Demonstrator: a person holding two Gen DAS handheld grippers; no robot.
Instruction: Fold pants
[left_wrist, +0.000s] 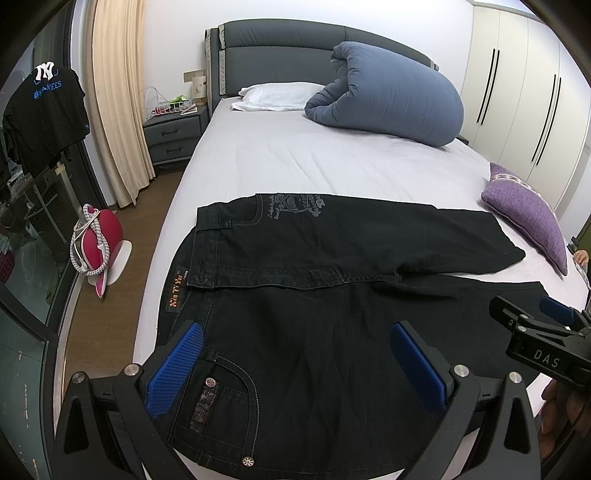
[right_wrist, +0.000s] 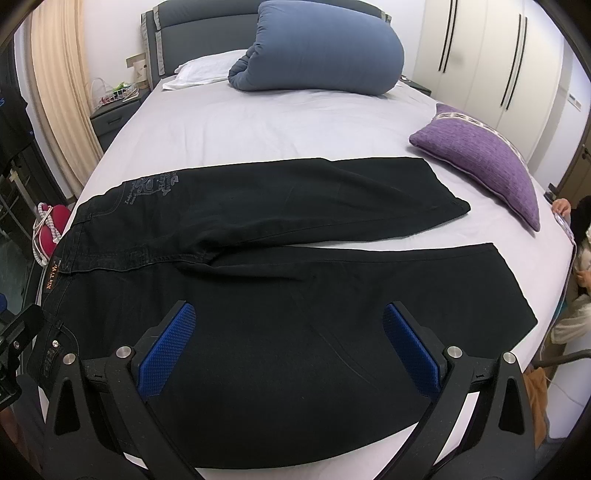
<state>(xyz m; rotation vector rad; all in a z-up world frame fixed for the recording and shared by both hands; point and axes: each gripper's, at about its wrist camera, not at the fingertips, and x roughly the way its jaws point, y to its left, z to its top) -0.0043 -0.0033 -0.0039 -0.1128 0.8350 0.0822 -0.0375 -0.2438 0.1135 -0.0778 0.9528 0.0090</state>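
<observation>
from the left wrist view, the left gripper (left_wrist: 293, 354) hovers with its blue pads spread wide and empty over the waist end of the black pants (left_wrist: 332, 266), which lie flat across the foot of the bed (left_wrist: 295, 158). from the right wrist view, the right gripper (right_wrist: 288, 343) hangs equally wide over the nearer leg, a purple cushion (right_wrist: 480, 158) lying just beyond the hems.

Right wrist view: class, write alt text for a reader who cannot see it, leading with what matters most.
Black pants lie spread flat on a bed, waistband to the left and the two legs apart, pointing right. The open right gripper hovers over the near leg, holding nothing. Behind lie a purple cushion and a rolled blue duvet.
</observation>
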